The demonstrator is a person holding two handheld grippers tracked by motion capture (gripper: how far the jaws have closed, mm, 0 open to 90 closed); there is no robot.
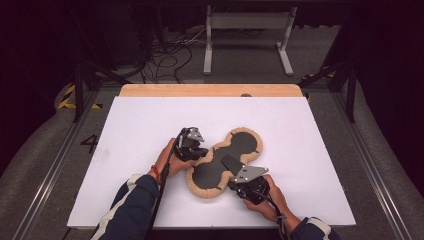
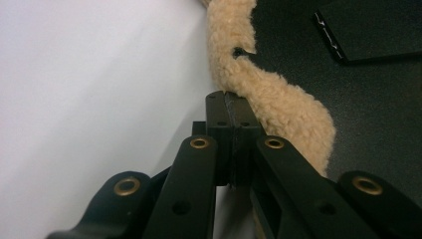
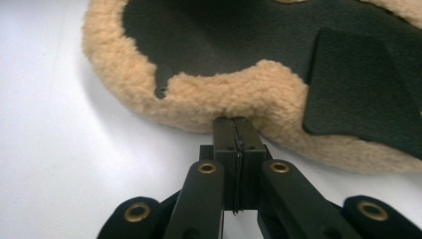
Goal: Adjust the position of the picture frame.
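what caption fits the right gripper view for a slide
Shut right tool at the fleece rim of a dark pad on a white table.

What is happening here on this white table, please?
A person works on a dark, peanut-shaped mat with tan fleece trim, lying flat on the white table. The left hand-held gripper and the right hand-held gripper are both shut, each with its tips against the fleece edge at the mat's narrow waist, on opposite sides. Whether they pinch the fleece is unclear.
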